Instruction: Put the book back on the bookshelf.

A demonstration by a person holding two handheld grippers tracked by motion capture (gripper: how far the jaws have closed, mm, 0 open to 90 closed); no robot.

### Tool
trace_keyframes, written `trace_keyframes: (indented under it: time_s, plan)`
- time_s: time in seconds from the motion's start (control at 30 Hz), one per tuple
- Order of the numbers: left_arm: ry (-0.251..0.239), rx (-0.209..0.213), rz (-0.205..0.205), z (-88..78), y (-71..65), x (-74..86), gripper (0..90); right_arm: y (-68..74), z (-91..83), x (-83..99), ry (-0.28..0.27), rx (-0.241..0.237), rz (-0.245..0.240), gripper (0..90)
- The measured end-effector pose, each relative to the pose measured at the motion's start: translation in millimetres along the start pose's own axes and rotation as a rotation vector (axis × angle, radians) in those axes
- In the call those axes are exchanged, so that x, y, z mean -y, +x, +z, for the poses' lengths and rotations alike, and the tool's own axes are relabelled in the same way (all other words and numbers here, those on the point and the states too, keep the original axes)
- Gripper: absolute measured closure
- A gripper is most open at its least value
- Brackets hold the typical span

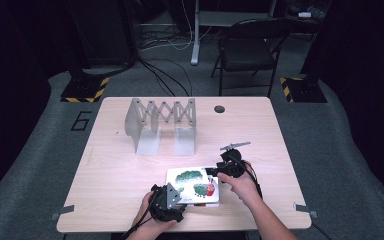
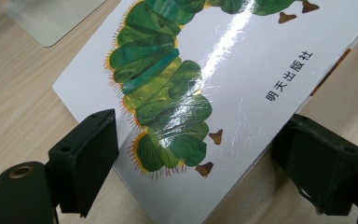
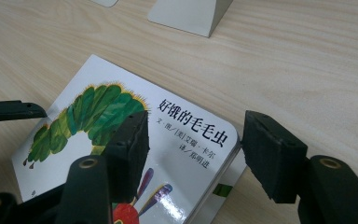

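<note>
While book (image 2: 242, 70) lies flat, left gripper (image 2: 200, 154) jaws straddle corner, seemingly unclamped; right gripper (image 3: 193, 156) likewise.

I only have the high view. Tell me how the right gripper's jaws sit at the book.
Observer: The right gripper straddles the book's title corner. One pad is over the cover, the other is off the edge with a sliver of gap.
Operator: Now the left one.
Observer: The left gripper has the opposite corner between its jaws, with both pads close to the edges. I cannot tell whether they press.
</note>
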State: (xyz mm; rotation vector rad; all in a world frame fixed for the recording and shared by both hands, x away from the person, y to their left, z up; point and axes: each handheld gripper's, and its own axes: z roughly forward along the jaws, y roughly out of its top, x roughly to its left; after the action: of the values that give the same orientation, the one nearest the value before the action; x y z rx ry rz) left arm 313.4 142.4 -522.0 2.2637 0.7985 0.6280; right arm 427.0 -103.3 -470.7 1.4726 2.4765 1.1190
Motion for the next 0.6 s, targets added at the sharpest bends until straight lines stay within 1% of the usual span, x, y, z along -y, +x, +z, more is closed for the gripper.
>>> trace_keyframes:
  time_s: [0.07, 0.1, 0.17, 0.2, 0.23, 0.27, 0.3, 0.33, 0.37, 0.4, 0.47, 0.53, 0.6]
  plan:
    - [-0.004, 0.001, -0.002, 0.3, -0.1, 0.1, 14.8, -1.6, 0.9, -0.2, -0.001, 0.003, -0.012, 40.4]
    - [-0.004, 0.001, -0.002, 0.3, -0.2, 0.1, 14.8, -1.4, 1.2, -0.4, -0.002, 0.007, -0.005, 40.2]
    - [-0.007, -0.003, -0.005, 0.5, -0.7, 0.4, 14.8, -0.8, -1.1, -1.6, 0.015, 0.013, 0.014, 39.5]
    - [-0.010, -0.003, -0.006, 0.7, -0.7, 0.5, 14.8, -2.4, -2.3, -3.4, -0.001, 0.018, -0.001, 39.2]
    - [-0.014, -0.017, -0.009, 1.2, -1.6, 0.6, 14.8, -2.0, -4.4, -4.9, -0.003, 0.022, 0.009, 38.9]
    - [-0.016, -0.010, -0.010, 1.4, -1.7, 0.6, 14.8, -1.8, -5.7, -5.9, -0.003, 0.024, 0.016, 38.7]
    - [-0.015, -0.015, -0.011, 1.5, -2.0, 0.6, 14.7, -2.8, -6.8, -8.3, 0.002, 0.033, 0.000, 38.5]
    - [-0.012, -0.012, -0.010, 1.4, -1.9, 0.4, 14.7, -3.4, -6.7, -9.6, 0.003, 0.035, -0.015, 38.4]
    - [-0.013, -0.011, -0.011, 1.6, -1.9, 0.3, 14.7, -2.4, -7.2, -11.3, 0.020, 0.041, -0.014, 38.3]
    - [-0.013, -0.012, -0.011, 1.7, -1.9, 0.3, 14.7, -2.5, -6.6, -12.9, 0.028, 0.050, -0.022, 38.1]
    - [-0.018, -0.013, -0.013, 2.2, -1.9, 0.2, 14.7, -3.9, -4.1, -17.0, 0.046, 0.055, -0.022, 37.7]
    - [-0.017, -0.012, -0.014, 2.3, -1.8, 0.0, 14.6, -6.2, -0.5, -21.7, 0.062, 0.051, -0.005, 37.0]
    - [-0.018, -0.013, -0.014, 2.3, -1.6, 0.1, 14.6, -8.2, 4.3, -25.2, 0.075, 0.035, 0.010, 36.2]
